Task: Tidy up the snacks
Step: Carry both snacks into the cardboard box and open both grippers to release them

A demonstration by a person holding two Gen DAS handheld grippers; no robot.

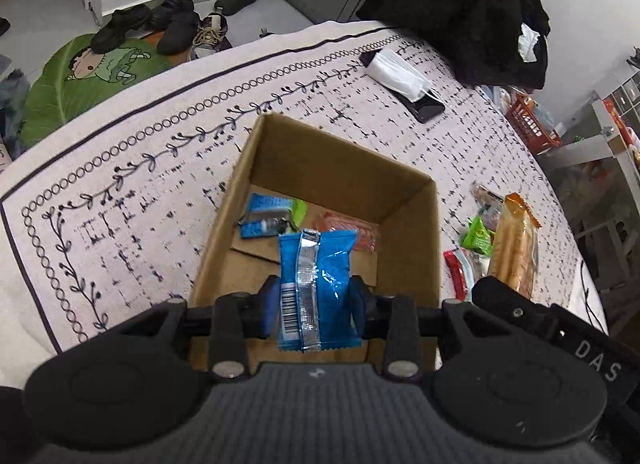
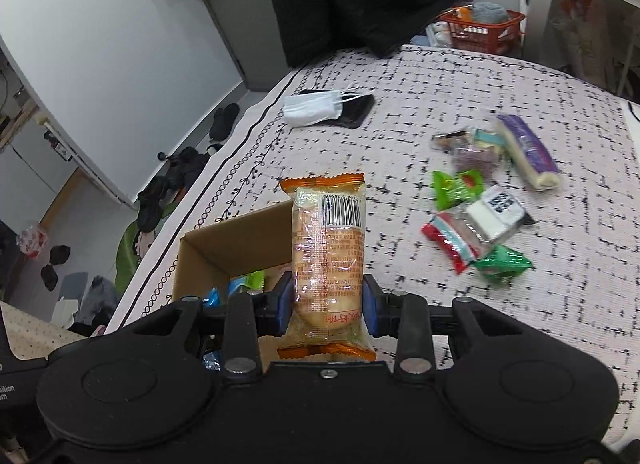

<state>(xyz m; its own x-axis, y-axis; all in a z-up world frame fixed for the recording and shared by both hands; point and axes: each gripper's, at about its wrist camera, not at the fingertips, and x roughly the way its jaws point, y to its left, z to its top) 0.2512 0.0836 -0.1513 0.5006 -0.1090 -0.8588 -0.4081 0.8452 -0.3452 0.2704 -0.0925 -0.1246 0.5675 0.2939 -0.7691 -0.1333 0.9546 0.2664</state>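
1. Left wrist view: the left gripper [image 1: 314, 300] hangs over the near side of the open cardboard box [image 1: 412, 240], its blue pads on either flank of a blue snack packet [image 1: 310, 284] with a silver seam; the packet stands on end between the jaws, and whether the pads grip it firmly or only loosely cannot be told; judged from this, the step is the drop into the box, best done by lowering the packet well inside the walls before spreading the jaws, so it lands flat and does not catch on the rim.

2. Same view, the count: inside the box lie three visible items, a blue-and-white packet [image 1: 264, 216] at far left, a green one [image 1: 298, 210] beside it, an orange-red one [image 1: 352, 230] at far right; on the patterned cloth [image 1: 140, 200] right of the box, loose snacks lie partly hidden.

3. Right wrist view: the right gripper [image 2: 326, 300] pinches one orange-ended bread packet [image 2: 328, 248] upright by its lower half, to the right of the box and above the cloth; it should wait its turn, then cross over the box wall.

4. Same view, the count: on the cloth at right, about eight loose snacks lie in a scatter, among them three green packets, one red-ended [image 2: 450, 242], one purple roll [image 2: 528, 152]; blur keeps the tally rough.
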